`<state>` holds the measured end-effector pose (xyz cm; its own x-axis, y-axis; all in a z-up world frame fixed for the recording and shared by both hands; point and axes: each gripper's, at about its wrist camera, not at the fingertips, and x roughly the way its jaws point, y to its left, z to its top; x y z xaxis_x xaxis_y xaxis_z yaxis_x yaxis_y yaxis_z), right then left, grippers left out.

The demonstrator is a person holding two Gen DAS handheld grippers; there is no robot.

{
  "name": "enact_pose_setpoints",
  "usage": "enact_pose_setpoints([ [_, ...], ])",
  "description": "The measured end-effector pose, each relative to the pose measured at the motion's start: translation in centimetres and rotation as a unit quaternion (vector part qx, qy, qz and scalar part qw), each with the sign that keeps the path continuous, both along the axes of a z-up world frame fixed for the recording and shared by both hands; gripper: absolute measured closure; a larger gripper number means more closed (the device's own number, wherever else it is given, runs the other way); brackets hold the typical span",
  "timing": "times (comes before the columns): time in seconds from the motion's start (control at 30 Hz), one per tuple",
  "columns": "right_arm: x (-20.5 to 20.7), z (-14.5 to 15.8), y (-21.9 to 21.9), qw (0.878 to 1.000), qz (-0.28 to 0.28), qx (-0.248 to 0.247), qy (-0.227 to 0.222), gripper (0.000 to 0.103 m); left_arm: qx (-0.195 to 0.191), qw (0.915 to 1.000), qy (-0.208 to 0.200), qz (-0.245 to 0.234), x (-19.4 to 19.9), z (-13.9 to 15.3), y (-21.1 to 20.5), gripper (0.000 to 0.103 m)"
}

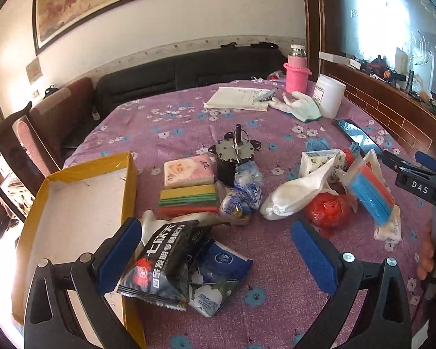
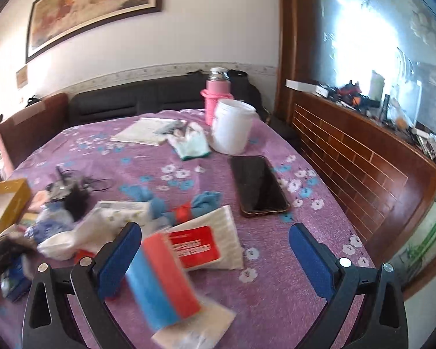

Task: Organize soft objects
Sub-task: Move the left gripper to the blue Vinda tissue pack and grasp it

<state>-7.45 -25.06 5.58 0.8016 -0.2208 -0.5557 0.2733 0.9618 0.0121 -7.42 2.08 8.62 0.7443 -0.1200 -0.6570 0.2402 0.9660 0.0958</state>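
Note:
My left gripper (image 1: pixel 218 250) is open above a black snack packet (image 1: pixel 162 264) and a blue-white tissue pack (image 1: pixel 221 273) on the purple flowered tablecloth (image 1: pixel 290 299). The packet leans on the left finger (image 1: pixel 116 256). A yellow open box (image 1: pixel 81 203) lies to the left. A pink tissue pack (image 1: pixel 189 171), stacked sponges (image 1: pixel 189 200), a white bag (image 1: pixel 296 192) and a red bag (image 1: pixel 325 209) lie beyond. My right gripper (image 2: pixel 215 258) is open. A blue and red sponge pack (image 2: pixel 162 279), blurred, sits by its left finger (image 2: pixel 116 258), also in the left wrist view (image 1: pixel 369 195).
A small motor (image 1: pixel 235 157) stands mid-table. A phone (image 2: pixel 258 186), white tub (image 2: pixel 232 128), pink flask (image 2: pixel 215 99), papers (image 2: pixel 148 131) and a glove (image 2: pixel 191 142) lie at the back. A wooden ledge (image 2: pixel 363 151) borders the right side, a sofa (image 1: pixel 189 69) the rear.

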Motion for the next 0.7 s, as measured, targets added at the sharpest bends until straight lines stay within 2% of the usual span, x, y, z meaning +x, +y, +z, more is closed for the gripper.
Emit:
enact_pose_setpoints([
  [0.1, -0.4, -1.6, -1.6, 1.0, -0.014, 0.028, -0.002, 0.001, -0.01, 0.9996, 0.028, -0.005, 0.6, -0.3, 1.2, 0.0],
  [0.13, -0.3, -1.9, -2.0, 0.999, -0.019, 0.038, 0.01, 0.001, -0.018, 0.9992, 0.034, -0.009, 0.6, -0.4, 1.7, 0.001],
  [0.2, -0.5, -1.7, -2.3, 0.998, -0.012, 0.054, -0.001, 0.001, -0.022, 0.9982, 0.05, -0.026, -0.1, -1.1, 2.8, 0.006],
  [0.37, 0.0, -2.0, -1.7, 0.998, 0.004, 0.055, 0.007, 0.001, 0.023, 0.9958, 0.08, -0.039, -0.6, -3.9, 2.5, 0.006],
  [0.5, 0.3, -2.4, -1.7, 0.998, 0.009, 0.061, 0.018, 0.001, 0.074, 0.995, 0.067, -0.005, 0.6, -5.1, 1.5, 0.006],
  [0.57, 0.2, -2.5, -1.9, 0.998, 0.007, 0.064, 0.019, 0.001, 0.084, 0.9926, 0.088, -0.003, 1.4, -5.8, 0.9, 0.006],
  [0.63, 0.1, -2.5, -1.9, 0.998, 0.004, 0.065, 0.02, 0.001, 0.044, 0.9888, 0.136, -0.044, 1.5, -6.2, 0.6, 0.006],
  [0.7, 0.1, -2.6, -1.9, 0.998, 0.004, 0.066, 0.022, 0.001, -0.014, 0.9776, 0.183, -0.103, 0.9, -6.4, 0.3, 0.008],
])
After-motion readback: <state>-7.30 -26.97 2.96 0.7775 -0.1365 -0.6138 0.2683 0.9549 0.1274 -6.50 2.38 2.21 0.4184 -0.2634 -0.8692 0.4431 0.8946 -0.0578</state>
